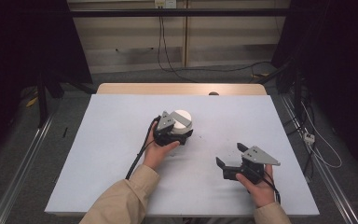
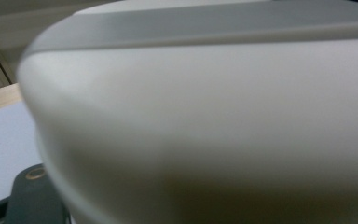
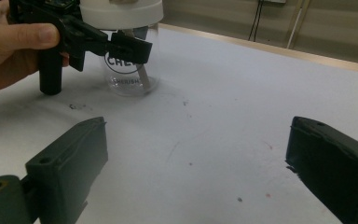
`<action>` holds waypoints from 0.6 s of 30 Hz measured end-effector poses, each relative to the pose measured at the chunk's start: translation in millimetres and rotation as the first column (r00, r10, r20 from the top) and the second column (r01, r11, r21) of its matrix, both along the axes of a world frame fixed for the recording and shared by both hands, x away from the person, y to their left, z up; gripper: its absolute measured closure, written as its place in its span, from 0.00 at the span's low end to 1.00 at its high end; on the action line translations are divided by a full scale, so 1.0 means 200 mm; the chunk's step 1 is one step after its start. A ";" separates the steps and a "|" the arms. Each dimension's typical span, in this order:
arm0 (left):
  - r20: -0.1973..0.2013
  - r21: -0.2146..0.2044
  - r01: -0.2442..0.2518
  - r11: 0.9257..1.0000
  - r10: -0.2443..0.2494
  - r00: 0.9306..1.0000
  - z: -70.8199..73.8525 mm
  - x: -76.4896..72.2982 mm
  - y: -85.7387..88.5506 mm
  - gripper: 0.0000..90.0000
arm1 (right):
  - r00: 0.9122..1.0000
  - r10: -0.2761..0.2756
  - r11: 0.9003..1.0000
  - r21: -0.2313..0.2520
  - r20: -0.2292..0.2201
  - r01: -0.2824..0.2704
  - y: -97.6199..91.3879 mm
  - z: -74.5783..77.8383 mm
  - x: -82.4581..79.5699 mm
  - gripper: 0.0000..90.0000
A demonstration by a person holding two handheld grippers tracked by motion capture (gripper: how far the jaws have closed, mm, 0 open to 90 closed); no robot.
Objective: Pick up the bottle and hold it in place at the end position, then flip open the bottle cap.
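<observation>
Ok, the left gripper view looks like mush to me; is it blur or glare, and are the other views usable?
Blur, not glare: in the left gripper view the white lid sits too close to focus. The right gripper view is sharp on the jar and left gripper. The high view is evenly lit on the table, dark at both sides.

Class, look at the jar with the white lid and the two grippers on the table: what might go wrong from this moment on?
1. The left gripper is clamped on the clear jar below its white lid; smooth walls may let it slip or tip.
2. The right gripper is open and apart from the jar, so nothing else steadies it.
3. Something lies loose inside the jar and might shift.
</observation>
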State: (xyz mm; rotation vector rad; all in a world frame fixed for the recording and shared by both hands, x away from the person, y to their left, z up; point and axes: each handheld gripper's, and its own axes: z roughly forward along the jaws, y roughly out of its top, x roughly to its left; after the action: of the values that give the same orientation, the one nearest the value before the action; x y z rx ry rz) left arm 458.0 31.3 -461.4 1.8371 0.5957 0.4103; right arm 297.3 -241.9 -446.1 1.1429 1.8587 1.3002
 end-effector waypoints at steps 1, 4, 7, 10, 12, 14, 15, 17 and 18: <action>-0.001 0.000 -0.001 1.000 0.001 1.000 0.00 0.00 0.00 0.21 | 1.000 0.004 1.000 0.001 -0.004 -0.004 0.01 0.00 0.01 0.06; -0.003 0.001 0.003 1.000 -0.003 1.000 0.00 0.00 0.00 0.21 | 1.000 0.013 1.000 0.003 -0.016 -0.013 0.04 0.01 0.03 0.07; -0.007 -0.001 0.004 1.000 -0.004 1.000 0.00 0.00 0.00 0.21 | 0.999 0.019 1.000 0.001 -0.029 -0.019 0.06 0.02 0.05 0.07; -0.010 -0.003 0.004 1.000 -0.004 1.000 0.00 0.00 0.00 0.21 | 0.999 0.022 1.000 0.005 -0.041 -0.022 0.08 0.03 0.08 0.07; -0.010 -0.002 0.006 1.000 -0.006 1.000 0.00 0.00 0.00 0.21 | 0.999 0.022 1.000 0.001 -0.042 -0.022 0.10 0.04 0.10 0.07; -0.012 -0.003 0.007 1.000 -0.007 1.000 0.00 0.00 0.00 0.21 | 0.999 0.024 1.000 -0.001 -0.046 -0.024 0.11 0.05 0.11 0.08; -0.013 -0.002 0.008 1.000 -0.008 1.000 0.00 0.00 0.00 0.21 | 0.999 0.024 1.000 -0.005 -0.046 -0.024 0.12 0.06 0.12 0.08; -0.011 -0.001 0.008 1.000 -0.008 1.000 0.00 0.00 0.00 0.21 | 0.998 0.028 1.000 -0.008 -0.048 -0.028 0.13 0.06 0.13 0.08; -0.011 0.000 0.008 1.000 -0.008 1.000 0.00 0.00 0.00 0.21 | 0.998 0.026 1.000 -0.010 -0.049 -0.027 0.14 0.07 0.14 0.08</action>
State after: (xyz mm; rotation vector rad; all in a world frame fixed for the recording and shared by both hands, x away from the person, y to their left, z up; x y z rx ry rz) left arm 458.8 31.9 -461.5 1.8417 0.5958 0.3956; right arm 325.5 -213.8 -432.8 1.1578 1.9200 1.2862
